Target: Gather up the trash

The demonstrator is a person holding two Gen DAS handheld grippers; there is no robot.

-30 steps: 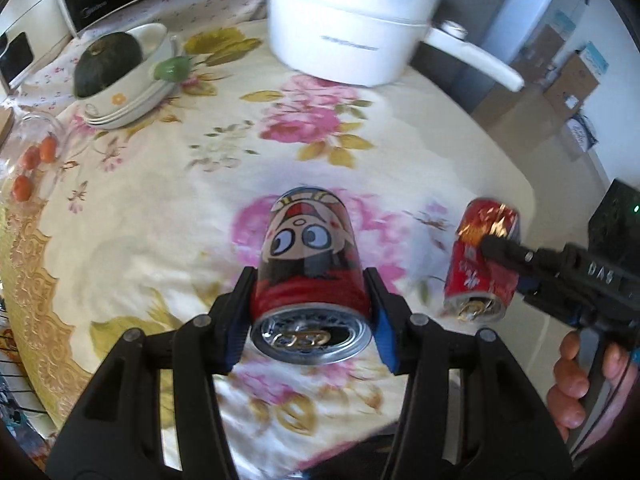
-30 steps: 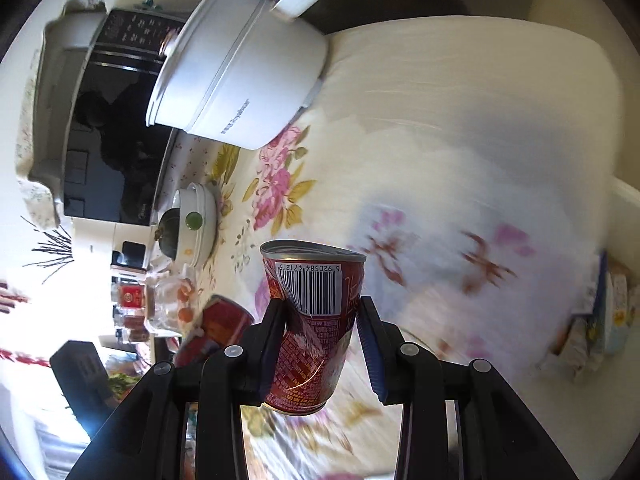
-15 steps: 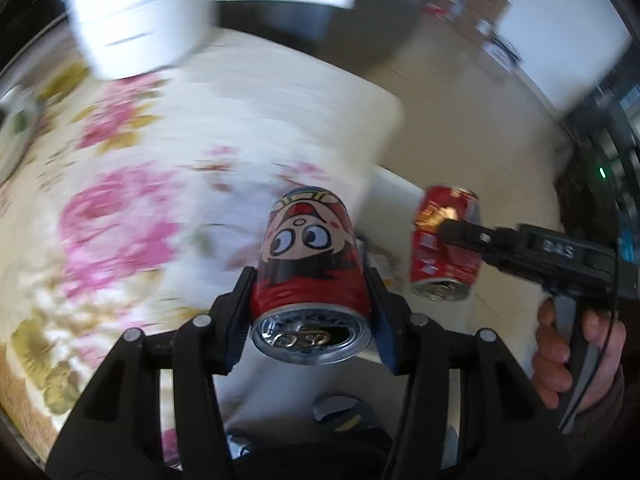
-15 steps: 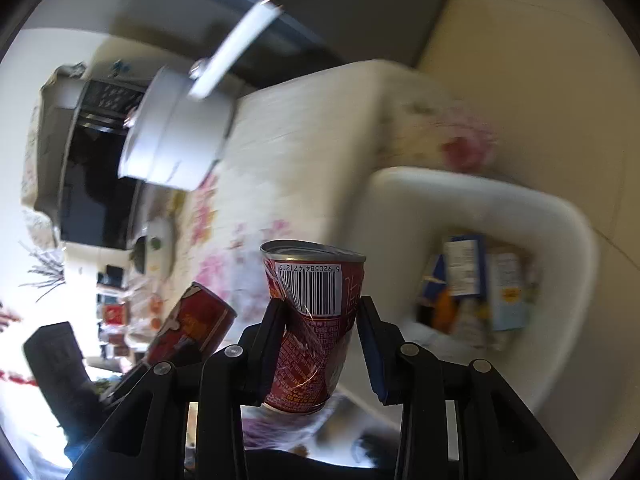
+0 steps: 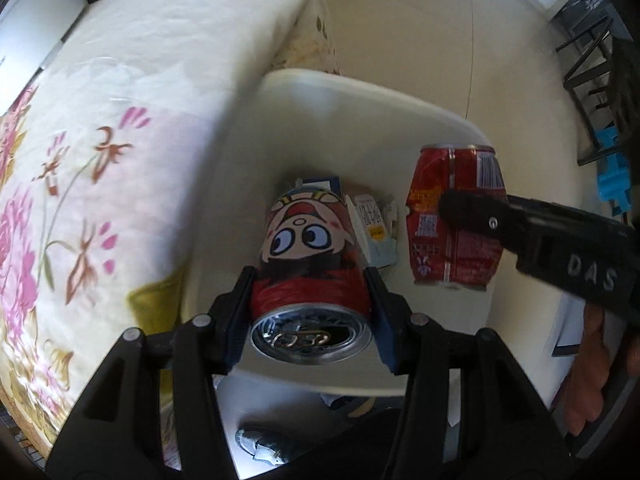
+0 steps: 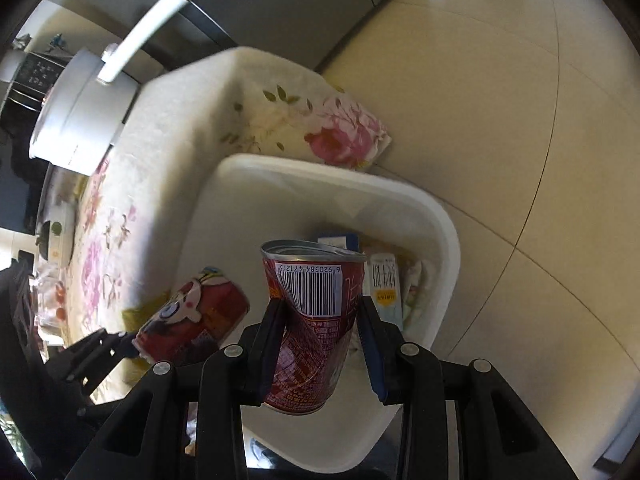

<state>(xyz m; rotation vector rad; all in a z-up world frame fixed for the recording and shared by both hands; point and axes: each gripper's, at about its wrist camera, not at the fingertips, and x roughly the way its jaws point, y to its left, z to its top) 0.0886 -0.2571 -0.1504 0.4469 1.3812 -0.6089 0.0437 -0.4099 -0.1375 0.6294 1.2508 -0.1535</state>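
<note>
Held above the white bin, two red cans: the cartoon-faced can clamped between the pads of the left gripper, long axis running along the fingers, pull-tab end toward the camera and the far end pointed down into the bin; the dented can pinched at its crumpled waist by the right gripper, barcode facing the lens, long axis likewise along the fingers, rimmed end tilted down over the bin's opening. Lay inside the bin, at the bottom, several cartons, one pale with yellow print, one with a dark blue edge, contents otherwise hard to make out. Stood on pale floor tiles, just beside the floral tablecloth draping the table edge. Sat farther back on that table, a white pot with a long handle
</note>
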